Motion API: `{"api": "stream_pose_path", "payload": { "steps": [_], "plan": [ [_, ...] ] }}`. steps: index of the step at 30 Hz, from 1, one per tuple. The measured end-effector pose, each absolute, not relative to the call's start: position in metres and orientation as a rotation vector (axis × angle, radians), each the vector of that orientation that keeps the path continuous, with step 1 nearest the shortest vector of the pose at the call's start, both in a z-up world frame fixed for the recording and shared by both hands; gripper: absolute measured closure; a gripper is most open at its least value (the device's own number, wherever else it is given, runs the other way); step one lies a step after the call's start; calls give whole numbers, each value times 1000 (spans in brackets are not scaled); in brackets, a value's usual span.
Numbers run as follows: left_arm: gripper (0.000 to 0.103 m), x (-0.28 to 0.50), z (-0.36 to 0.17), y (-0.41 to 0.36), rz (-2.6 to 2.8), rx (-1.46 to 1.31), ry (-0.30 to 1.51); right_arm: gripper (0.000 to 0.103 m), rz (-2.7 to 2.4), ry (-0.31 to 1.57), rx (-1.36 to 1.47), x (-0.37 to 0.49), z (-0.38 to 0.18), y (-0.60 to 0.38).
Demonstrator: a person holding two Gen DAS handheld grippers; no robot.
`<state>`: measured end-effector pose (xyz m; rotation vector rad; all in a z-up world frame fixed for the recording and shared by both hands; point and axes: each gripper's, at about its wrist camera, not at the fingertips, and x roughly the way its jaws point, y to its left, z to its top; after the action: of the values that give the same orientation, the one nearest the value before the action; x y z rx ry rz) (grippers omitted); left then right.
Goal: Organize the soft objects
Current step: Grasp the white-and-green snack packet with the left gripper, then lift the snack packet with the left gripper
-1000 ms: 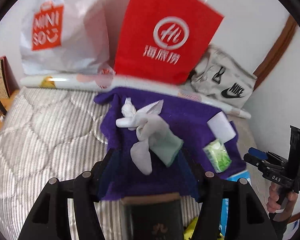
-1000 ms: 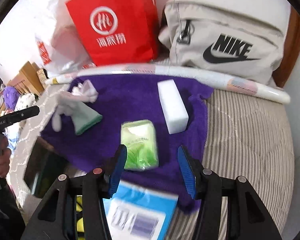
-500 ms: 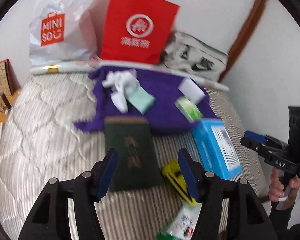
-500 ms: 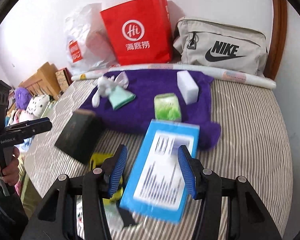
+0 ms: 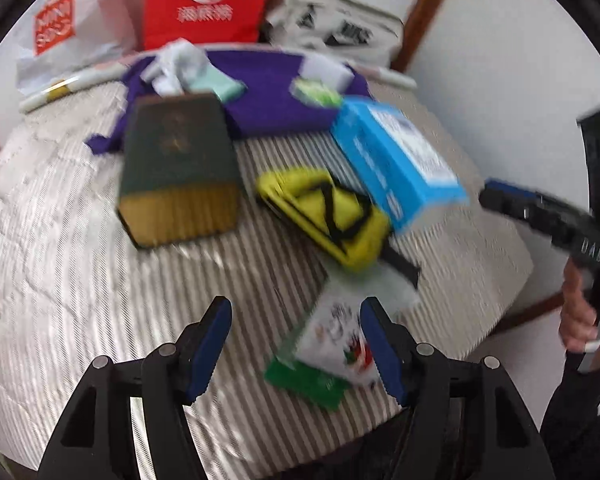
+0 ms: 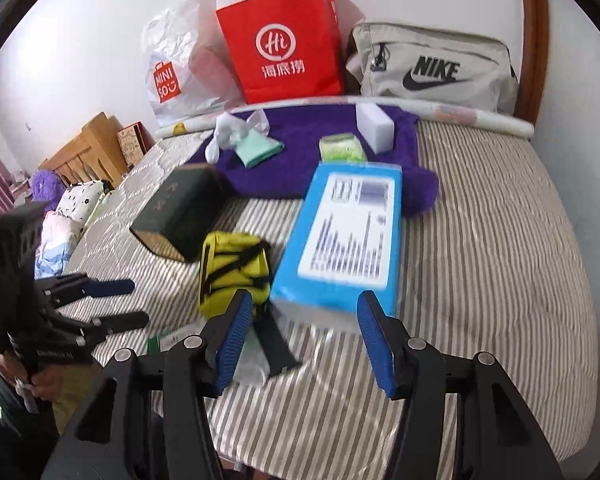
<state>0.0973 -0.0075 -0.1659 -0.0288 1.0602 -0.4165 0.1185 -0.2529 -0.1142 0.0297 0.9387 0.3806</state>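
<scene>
A purple towel (image 6: 300, 160) lies at the back of the striped bed (image 6: 480, 240). On it are a white glove with a mint cloth (image 6: 244, 140), a green tissue pack (image 6: 342, 148) and a white sponge block (image 6: 374, 128). In front lie a yellow pouch (image 6: 234, 272), a dark green book (image 6: 180, 208) and a blue box (image 6: 348, 236). A white and green packet (image 5: 332, 344) lies near the bed's front edge. My left gripper (image 5: 296, 344) is open and empty above that packet. My right gripper (image 6: 304, 336) is open and empty near the blue box's front end.
A red paper bag (image 6: 284, 40), a white Miniso bag (image 6: 180, 68), a grey Nike bag (image 6: 432, 68) and a rolled mat (image 6: 460, 114) stand along the back wall. Wooden furniture and soft toys (image 6: 60, 200) are at the left of the bed.
Both grippers have pulled back from the purple towel toward the bed's front edge. The book, yellow pouch, blue box and packet have come into view. Both stayed open.
</scene>
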Motion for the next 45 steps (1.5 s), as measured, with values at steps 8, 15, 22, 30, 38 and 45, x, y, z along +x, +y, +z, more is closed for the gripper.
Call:
{"api": "stream_pose_path", "payload": {
  "steps": [8,15,22,30,38,45],
  "plan": [
    [27,74,-192,-37,-496,85,1087,49,382,963,75,100,-133,-264],
    [44,79,-199,-57,-430,221,1024,49,370,987,98,92,-146,-276],
    [61,79,-184,-27,-410,163,991,49,369,997,115,91,-153,-281],
    [56,75,-189,23,-307,113,1007,49,409,1017,91,90,-161,-262],
    [39,81,-197,42,-351,11,1032,49,431,1051,64,95,-171,-247],
    [44,87,-198,34,-369,10,1011,49,430,1068,52,97,-176,-244]
  ]
}}
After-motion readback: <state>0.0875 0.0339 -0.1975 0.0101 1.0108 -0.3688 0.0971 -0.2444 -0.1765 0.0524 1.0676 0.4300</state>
